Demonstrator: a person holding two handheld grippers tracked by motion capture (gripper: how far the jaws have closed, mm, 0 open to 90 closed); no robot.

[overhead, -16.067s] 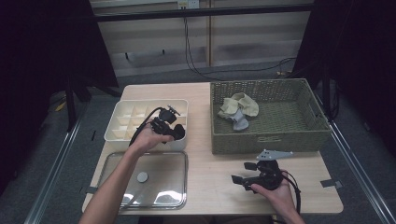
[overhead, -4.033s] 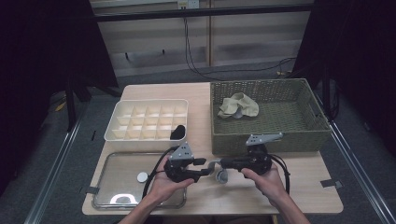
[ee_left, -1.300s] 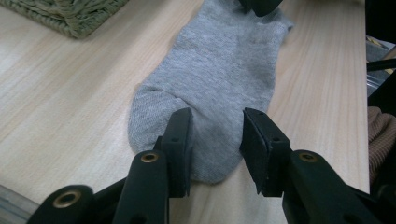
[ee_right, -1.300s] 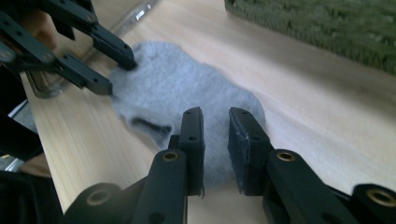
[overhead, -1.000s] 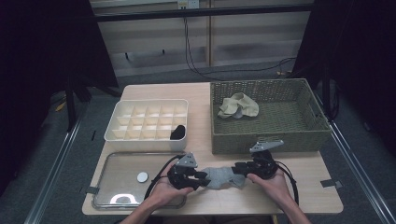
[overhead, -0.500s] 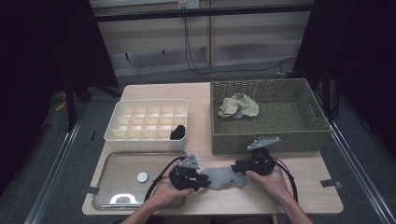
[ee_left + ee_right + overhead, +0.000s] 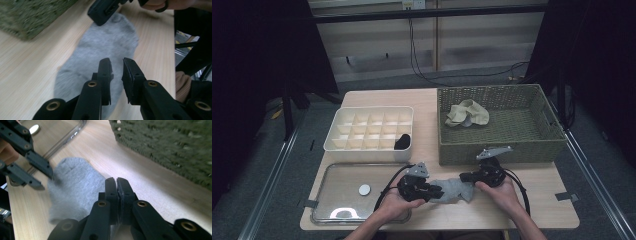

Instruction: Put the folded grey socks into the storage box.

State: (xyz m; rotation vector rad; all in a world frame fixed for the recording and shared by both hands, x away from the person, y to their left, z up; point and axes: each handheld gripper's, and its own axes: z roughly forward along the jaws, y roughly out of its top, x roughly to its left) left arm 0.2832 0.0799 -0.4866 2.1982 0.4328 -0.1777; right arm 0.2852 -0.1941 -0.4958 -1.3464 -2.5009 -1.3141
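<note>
Grey sock lay flat on the surface, right fingers pinching its edge, left fingers narrowly parted above it, sorting box placement pending.

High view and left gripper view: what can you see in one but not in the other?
The high view alone has the white divided box with a dark item in one cell, the clear tray with its small disc, and the beige socks inside the wicker basket.

The left gripper view alone lets you look between the left hand-held gripper jaws, which stand slightly apart above the sock.

Both show the grey sock flat on the wooden table, the right hand-held gripper at its far end, and the basket wall.
</note>
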